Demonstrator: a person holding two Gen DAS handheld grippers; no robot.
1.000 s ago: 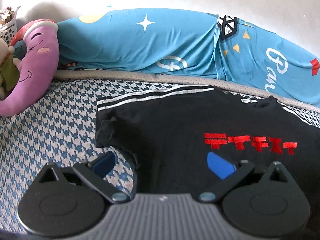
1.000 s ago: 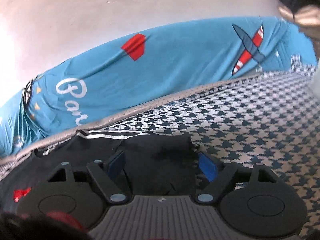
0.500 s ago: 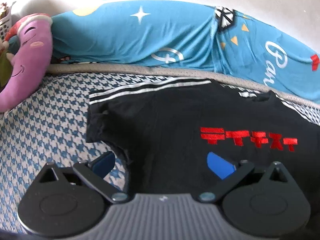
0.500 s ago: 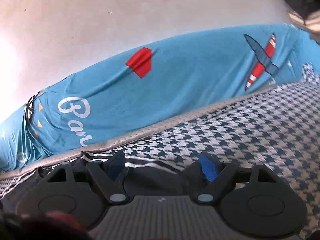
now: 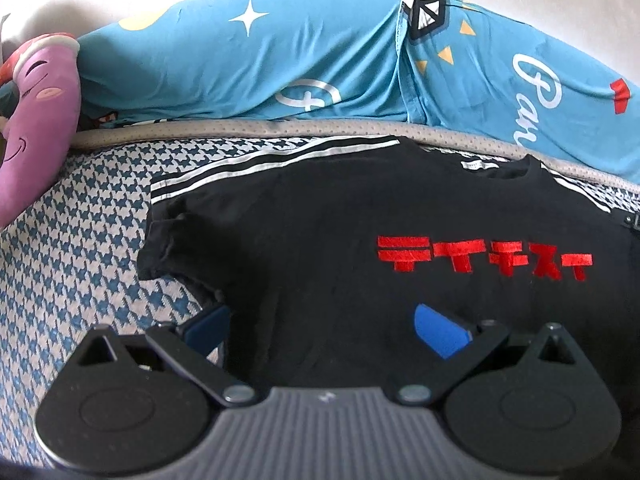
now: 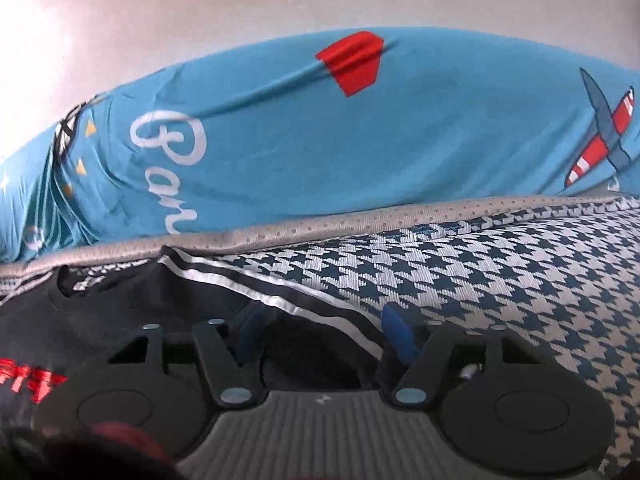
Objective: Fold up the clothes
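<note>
since the black t-shirt (image 5: 360, 220) is thin, limp cloth lying flat on the houndstooth bedcover (image 5: 80, 240), just in front of the blue pillow (image 5: 280, 48), it should lift lightly and sag; pinch hems or sleeve edges. left gripper (image 5: 324, 320) hangs wide over its side edge, right gripper (image 6: 324, 332) wide astride the striped sleeve (image 6: 280, 292).

soft daylight is cast throughout; glare is seen on the pale plain wall (image 6: 48, 40); edges are bent and vignetted by the fisheye.
</note>
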